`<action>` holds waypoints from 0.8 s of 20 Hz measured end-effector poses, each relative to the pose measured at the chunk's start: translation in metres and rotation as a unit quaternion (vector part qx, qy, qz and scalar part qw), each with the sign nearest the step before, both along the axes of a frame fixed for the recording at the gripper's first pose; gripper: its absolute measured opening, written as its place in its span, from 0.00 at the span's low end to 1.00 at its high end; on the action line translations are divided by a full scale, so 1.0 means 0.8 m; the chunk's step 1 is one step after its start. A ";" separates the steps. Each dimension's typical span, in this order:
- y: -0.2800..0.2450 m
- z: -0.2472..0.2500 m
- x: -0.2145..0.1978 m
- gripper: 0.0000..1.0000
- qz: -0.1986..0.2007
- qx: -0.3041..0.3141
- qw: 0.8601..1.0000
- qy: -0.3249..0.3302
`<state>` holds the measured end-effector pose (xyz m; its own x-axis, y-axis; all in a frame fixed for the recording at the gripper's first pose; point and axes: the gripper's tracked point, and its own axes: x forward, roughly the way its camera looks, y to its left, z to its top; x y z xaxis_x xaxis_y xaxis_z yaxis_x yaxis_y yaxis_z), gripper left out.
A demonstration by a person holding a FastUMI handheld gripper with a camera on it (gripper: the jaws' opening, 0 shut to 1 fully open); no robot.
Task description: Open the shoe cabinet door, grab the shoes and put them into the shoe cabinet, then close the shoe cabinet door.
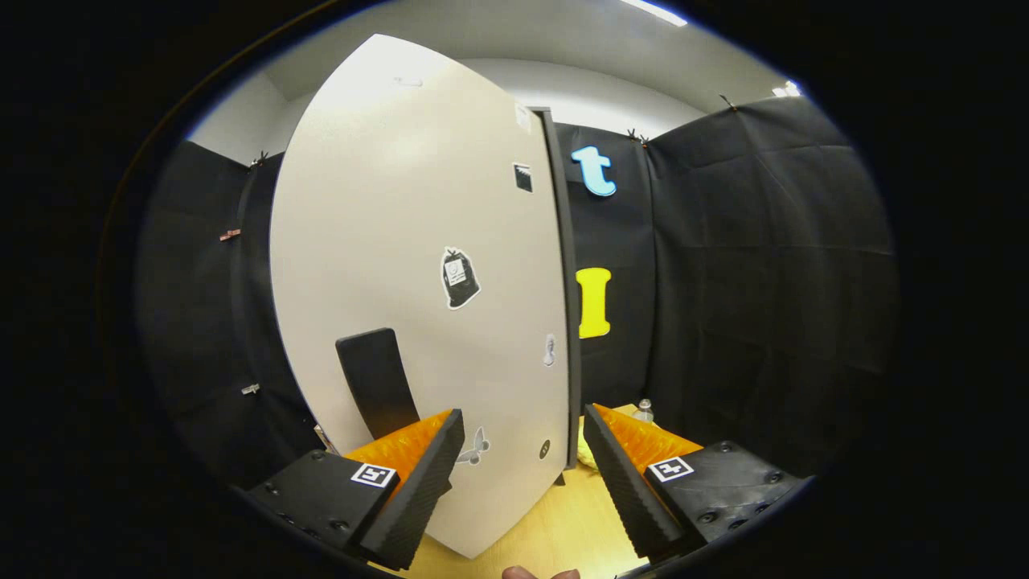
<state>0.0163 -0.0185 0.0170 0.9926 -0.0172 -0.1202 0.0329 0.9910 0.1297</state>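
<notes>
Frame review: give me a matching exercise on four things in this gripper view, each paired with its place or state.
Things:
1. cabinet door
2. black handle
3. hand-held gripper
4. wooden floor

Places or states:
A. open, with the door's edge standing between its fingers
B. pale panel with stickers, rising ahead of the fingers
C. yellowish surface beneath the door's bottom edge
D. dark strip low on the door, just beyond the left finger

Pairs: 1-B, 2-D, 3-A, 4-C

Stickers on cabinet door [418, 241]: print too small; nothing readable
</notes>
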 end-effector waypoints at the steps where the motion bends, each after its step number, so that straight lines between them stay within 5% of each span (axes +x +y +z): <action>1: 0.014 -0.001 0.005 0.98 0.009 0.001 1.000 0.003; 8: 0.079 -0.001 0.030 0.98 0.043 -0.011 0.999 0.009; 16: 0.084 -0.004 0.035 0.98 0.038 -0.024 0.999 0.003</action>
<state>0.0443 0.0487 0.0137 0.9905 0.0532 -0.1269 -0.0429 0.9957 0.0826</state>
